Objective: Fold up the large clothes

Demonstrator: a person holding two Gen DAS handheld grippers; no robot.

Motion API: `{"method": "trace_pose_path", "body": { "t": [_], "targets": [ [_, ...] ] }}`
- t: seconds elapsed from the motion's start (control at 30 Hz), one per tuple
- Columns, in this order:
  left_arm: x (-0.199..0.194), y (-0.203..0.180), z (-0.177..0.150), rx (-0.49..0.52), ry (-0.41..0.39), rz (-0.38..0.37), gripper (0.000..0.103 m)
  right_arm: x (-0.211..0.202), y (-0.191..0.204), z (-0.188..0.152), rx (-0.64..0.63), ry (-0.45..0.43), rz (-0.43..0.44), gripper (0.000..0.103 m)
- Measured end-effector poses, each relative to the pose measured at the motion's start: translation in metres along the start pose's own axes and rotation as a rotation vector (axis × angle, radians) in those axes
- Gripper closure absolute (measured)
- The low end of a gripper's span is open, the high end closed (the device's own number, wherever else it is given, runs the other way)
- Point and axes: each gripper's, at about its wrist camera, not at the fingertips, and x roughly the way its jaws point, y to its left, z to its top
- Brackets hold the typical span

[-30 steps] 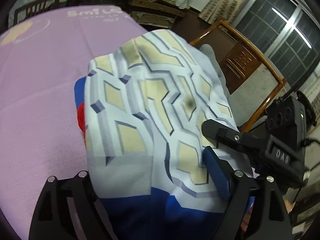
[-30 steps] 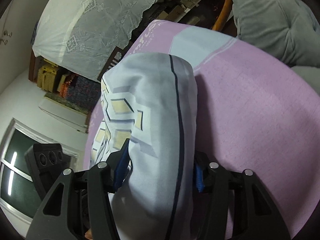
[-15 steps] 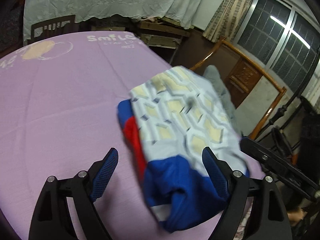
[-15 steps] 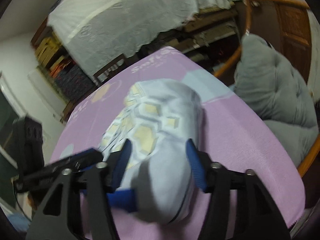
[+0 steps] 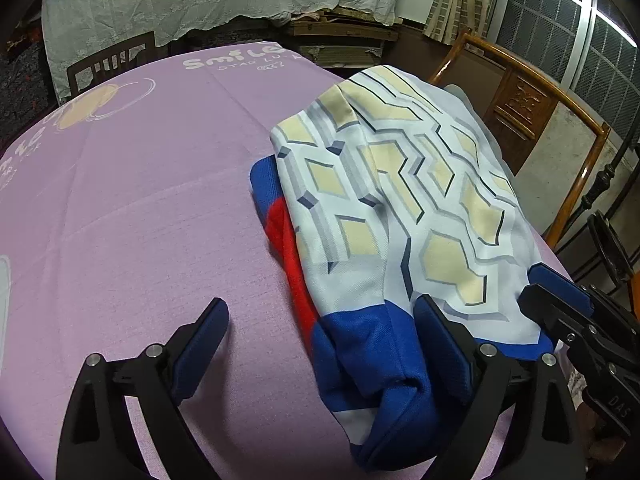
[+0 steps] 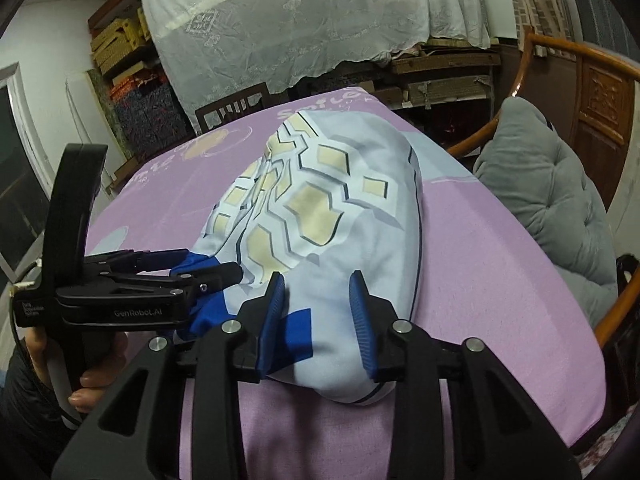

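Dim indoor light, sharp focus, soft shadows, strong fisheye bending and dark vignetted corners.

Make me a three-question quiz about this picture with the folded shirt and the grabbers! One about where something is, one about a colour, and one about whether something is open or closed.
1. Where does the folded garment lie?
A. On the purple tablecloth
B. On the wooden chair
C. On the floor

2. What colour is the band at the garment's near end?
A. Green
B. Blue
C. Black

3. How is the left gripper standing?
A. Shut on the garment
B. Shut on nothing
C. Open

Answers:
1. A, the left wrist view shows the garment resting flat on the purple cloth, with the chair behind the table.
2. B, a blue band crosses the end nearest the grippers, with a red strip beside it.
3. C, its two blue pads stand wide apart, with purple cloth showing between them.
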Motion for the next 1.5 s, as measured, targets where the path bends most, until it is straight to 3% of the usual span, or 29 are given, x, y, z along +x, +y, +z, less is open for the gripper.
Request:
{"method": "trace_pose_path", "body": {
  "t": [0.23,0.37,0.43,0.53,0.63,0.8,1.03,1.2,1.5],
  "targets": [
    [-0.024,-0.011,-0.013,-0.004,-0.055,0.052,0.009,-0.003,0.0,0.007,0.02,0.042,-0.009,0.065],
    [-0.047,-0.021,-0.023,0.02,-0.094,0.083,0.009,-0.016,0.011,0.007,0.0,0.069,-0.032,0.046],
    [-0.061,-0.027,-0.028,0.03,-0.118,0.089,0.009,-0.023,0.02,0.005,-0.036,0.078,-0.084,0.027],
    [-0.089,-0.037,-0.035,0.052,-0.175,0.112,0.009,-0.038,0.032,-0.001,-0.069,0.076,-0.092,0.026],
    [-0.12,-0.048,-0.04,0.068,-0.245,0.139,0.007,-0.062,0.039,-0.001,-0.081,0.029,-0.094,0.025],
    [-0.175,-0.063,-0.053,0.072,-0.371,0.174,0.003,-0.115,0.048,0.003,-0.061,-0.065,-0.06,0.015],
    [-0.215,-0.07,-0.062,0.069,-0.463,0.23,0.003,-0.168,0.062,0.005,-0.029,-0.183,-0.013,0.009],
    [-0.21,-0.066,-0.061,0.045,-0.424,0.228,0.003,-0.18,0.067,0.005,0.002,-0.216,-0.002,0.007],
    [-0.185,-0.05,-0.059,-0.001,-0.301,0.168,0.003,-0.146,0.06,0.004,0.05,-0.12,0.015,0.007]
  ]
}}
